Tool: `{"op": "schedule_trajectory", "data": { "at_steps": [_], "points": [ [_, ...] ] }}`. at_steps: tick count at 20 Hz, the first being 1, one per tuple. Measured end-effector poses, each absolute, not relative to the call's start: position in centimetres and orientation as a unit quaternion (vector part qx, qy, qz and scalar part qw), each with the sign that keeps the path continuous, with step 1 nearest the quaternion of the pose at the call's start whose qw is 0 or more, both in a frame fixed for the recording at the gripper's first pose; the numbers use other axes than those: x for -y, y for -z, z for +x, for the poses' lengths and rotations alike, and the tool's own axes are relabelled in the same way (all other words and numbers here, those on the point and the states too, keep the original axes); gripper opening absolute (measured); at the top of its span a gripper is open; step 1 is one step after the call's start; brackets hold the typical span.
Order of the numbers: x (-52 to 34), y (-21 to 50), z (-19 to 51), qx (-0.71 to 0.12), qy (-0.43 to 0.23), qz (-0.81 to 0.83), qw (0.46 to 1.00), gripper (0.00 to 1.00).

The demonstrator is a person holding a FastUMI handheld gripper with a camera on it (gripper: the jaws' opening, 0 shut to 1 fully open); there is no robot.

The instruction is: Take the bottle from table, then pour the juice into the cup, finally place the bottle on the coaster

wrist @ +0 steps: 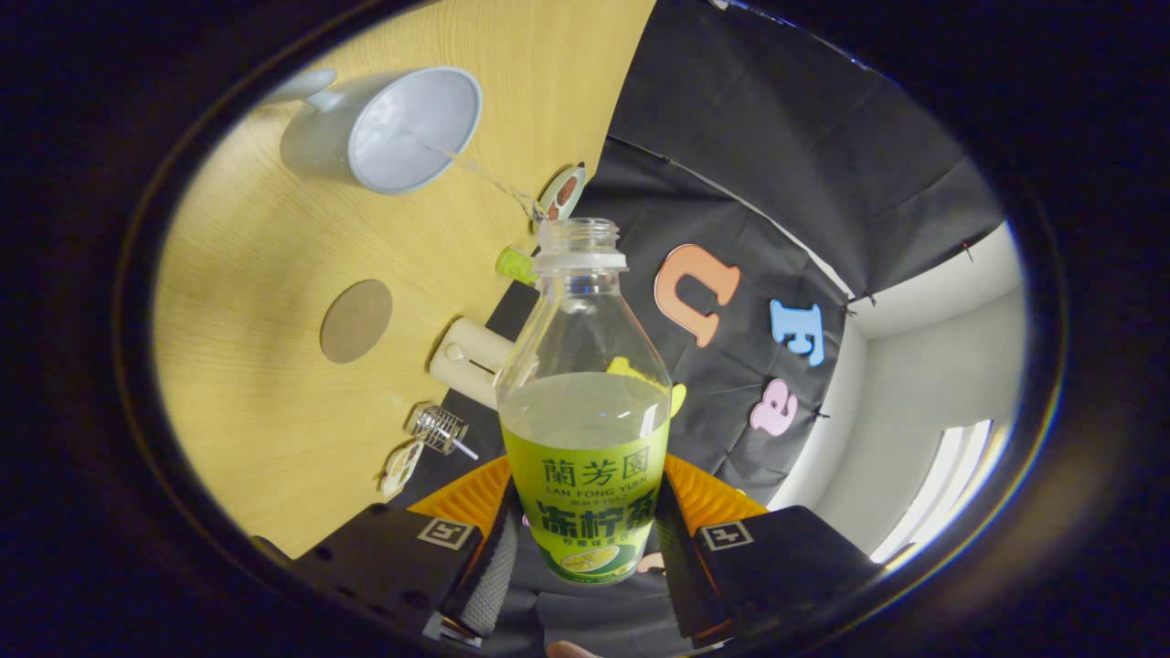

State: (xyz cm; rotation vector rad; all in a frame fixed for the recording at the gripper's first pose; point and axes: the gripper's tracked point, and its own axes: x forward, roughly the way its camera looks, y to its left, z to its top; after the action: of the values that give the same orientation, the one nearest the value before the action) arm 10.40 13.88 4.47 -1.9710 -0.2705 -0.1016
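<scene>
My claw (585, 553) clamps the bottle (585, 402) between both fingers, tipped so its open mouth sends a thin stream toward the cup (388, 128) at eleven o'clock. The coaster (356, 320) waits at ten, between us.

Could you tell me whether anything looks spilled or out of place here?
No spill visible: the tongs hold the uncapped bottle tilted, and a thin stream from its mouth lands inside the cup. The coaster is bare.
</scene>
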Motion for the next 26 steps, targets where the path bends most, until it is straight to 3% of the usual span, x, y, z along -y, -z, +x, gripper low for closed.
{"op": "schedule_trajectory", "data": {
  "at_steps": [26],
  "points": [
    [-15.1,-6.2,9.9,0.144,0.045,-0.855,0.497,0.75]
  ]
}}
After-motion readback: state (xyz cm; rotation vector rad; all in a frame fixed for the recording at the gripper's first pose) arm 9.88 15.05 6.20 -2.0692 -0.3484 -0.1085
